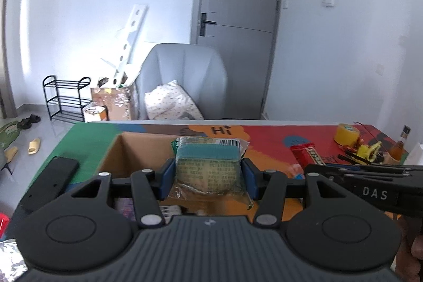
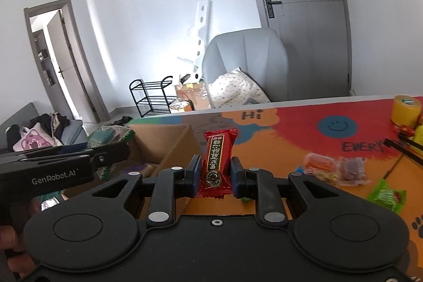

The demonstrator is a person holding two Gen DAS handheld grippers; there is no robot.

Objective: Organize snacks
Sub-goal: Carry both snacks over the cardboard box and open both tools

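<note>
Left jaws clamp green packet [image 1: 208, 165] above box rim [image 1: 137, 136]; right jaws pinch red candy [image 2: 216, 163].

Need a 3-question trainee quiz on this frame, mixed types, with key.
1. True or false: the left hand-held gripper holds a green snack pack above the box.
2. What does the right hand-held gripper hold? A) yellow tape roll B) red candy C) nothing
3. Fill in: loose snacks lie on the table to the ____ of the red candy in the right wrist view.

Key: 1 true; 2 B; 3 right
</note>
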